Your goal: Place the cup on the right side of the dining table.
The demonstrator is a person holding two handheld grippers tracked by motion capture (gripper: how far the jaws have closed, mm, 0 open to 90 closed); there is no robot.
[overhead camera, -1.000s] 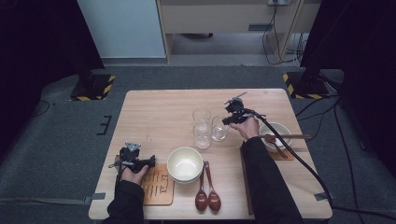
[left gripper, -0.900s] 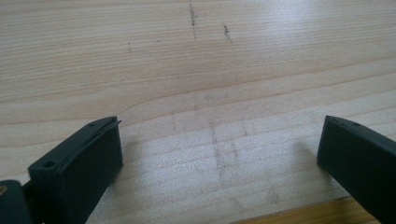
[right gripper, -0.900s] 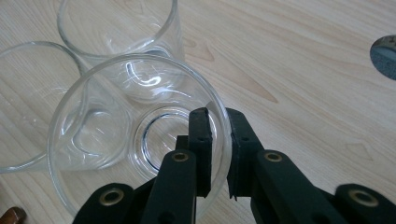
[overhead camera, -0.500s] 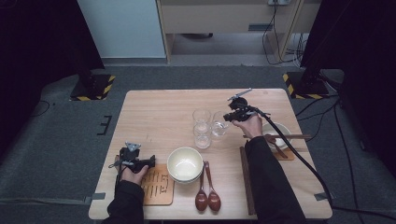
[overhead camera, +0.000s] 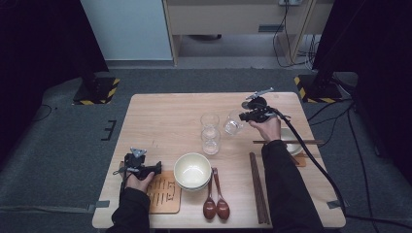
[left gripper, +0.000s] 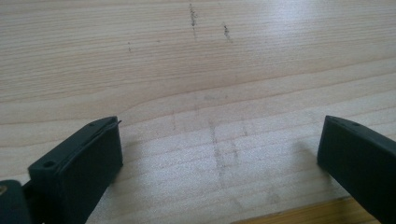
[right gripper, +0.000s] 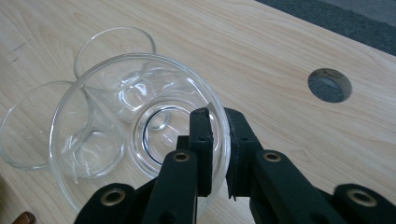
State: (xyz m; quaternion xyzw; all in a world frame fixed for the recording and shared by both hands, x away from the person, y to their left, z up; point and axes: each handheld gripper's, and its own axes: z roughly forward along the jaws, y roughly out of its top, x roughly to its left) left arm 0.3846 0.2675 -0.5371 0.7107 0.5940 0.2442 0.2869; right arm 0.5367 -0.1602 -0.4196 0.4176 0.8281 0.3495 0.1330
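My right gripper (overhead camera: 243, 117) is shut on the rim of a clear glass (overhead camera: 232, 124), which hangs tilted above the table at the right of centre. In the right gripper view one jaw of the right gripper (right gripper: 217, 149) is inside the clear glass (right gripper: 116, 140) and the other outside, pinching its wall. Two more glasses (overhead camera: 210, 120) (overhead camera: 211, 141) stand on the table just left of it. My left gripper (overhead camera: 151, 169) rests low at the front left beside a wooden coaster (overhead camera: 164, 194). In its own view the left gripper (left gripper: 219, 154) stands open over bare wood.
A cream bowl (overhead camera: 193, 170) sits front centre with two brown spoons (overhead camera: 216, 208) to its right and dark chopsticks (overhead camera: 260, 189) beyond. Another bowl (overhead camera: 293, 145) with chopsticks (overhead camera: 287, 142) across it sits at the right. A round hole (right gripper: 329, 85) pierces the tabletop.
My right gripper has lifted the glass off the table and carried it slightly to the right and away. The left gripper has stayed put.
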